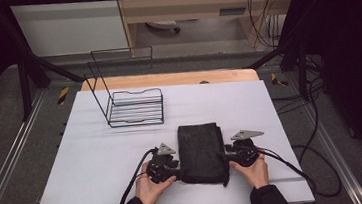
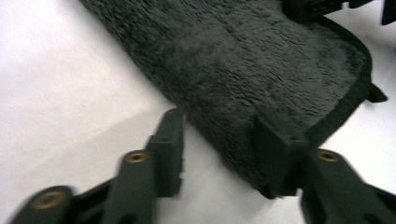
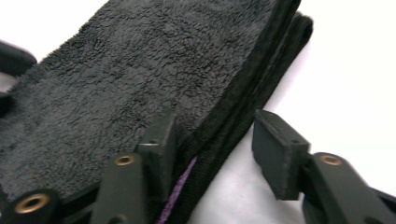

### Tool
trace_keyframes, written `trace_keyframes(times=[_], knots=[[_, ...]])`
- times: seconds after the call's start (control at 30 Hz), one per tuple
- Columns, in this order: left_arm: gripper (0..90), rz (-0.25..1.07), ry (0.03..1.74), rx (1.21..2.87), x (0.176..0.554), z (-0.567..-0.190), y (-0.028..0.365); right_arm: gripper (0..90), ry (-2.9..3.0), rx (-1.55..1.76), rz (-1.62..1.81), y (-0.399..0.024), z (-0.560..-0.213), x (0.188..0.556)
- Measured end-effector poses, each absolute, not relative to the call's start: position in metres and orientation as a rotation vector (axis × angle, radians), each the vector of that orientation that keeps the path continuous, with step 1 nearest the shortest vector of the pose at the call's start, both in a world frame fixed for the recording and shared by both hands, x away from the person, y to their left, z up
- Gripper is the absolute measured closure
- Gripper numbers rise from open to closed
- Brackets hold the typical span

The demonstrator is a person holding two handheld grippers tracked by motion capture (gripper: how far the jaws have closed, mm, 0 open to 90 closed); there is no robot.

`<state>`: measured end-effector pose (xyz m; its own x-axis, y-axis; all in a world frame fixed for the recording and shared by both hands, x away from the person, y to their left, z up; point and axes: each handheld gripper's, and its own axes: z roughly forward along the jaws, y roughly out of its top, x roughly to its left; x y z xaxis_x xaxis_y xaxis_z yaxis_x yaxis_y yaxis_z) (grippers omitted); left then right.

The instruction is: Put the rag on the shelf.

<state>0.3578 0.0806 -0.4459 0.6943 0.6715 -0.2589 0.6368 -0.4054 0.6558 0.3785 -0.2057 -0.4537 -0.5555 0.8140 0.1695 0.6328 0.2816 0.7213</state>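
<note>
Where your two hands meet at the near edge of the counter (image 1: 98,155), a folded black towel (image 1: 201,150) lies flat on the white surface, its long side running away from you. It is a thick, fuzzy pile cloth, folded into a neat oblong with a stitched hem along its border.

Your left tool (image 1: 171,172) sits at the towel's near left corner and your right tool (image 1: 230,156) at its right edge. In the left gripper view, one jaw rests on the pile near the hemmed corner while the other stands on bare counter just beside the fold; the jaws straddle the edge without pinching it, so this tool is released. In the right gripper view, one jaw lies over the top of the towel and the other stands apart on the counter, with the stacked layers between them; this tool too is unclenched.

The right gripper view shows the layered fold edge and a thin purple strip (image 3: 180,186) tucked in the hem, which the high view is too far off to show. The high view shows a black wire rack (image 1: 131,104) standing well apart at the far left of the counter, with a raised wire back.
</note>
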Motion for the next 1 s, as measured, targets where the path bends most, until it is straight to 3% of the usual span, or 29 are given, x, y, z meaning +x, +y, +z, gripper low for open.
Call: trace_keyframes(times=[0.2,0.37,0.7,1.0], knots=[[67.6,0.029,1.029,2.129,0.355,-0.447,0.076,62.3,2.331,1.398,1.163,-0.205,-0.454,0.379],[81.4,0.024,1.021,2.136,0.354,-0.446,0.075,74.4,2.343,1.427,1.187,-0.204,-0.453,0.38],[84.4,0.051,0.981,2.158,0.35,-0.434,0.091,78.5,2.364,1.383,1.153,-0.193,-0.446,0.378],[84.3,0.07,1.01,2.165,0.337,-0.43,0.126,78.5,2.415,1.304,1.203,-0.157,-0.445,0.37]])
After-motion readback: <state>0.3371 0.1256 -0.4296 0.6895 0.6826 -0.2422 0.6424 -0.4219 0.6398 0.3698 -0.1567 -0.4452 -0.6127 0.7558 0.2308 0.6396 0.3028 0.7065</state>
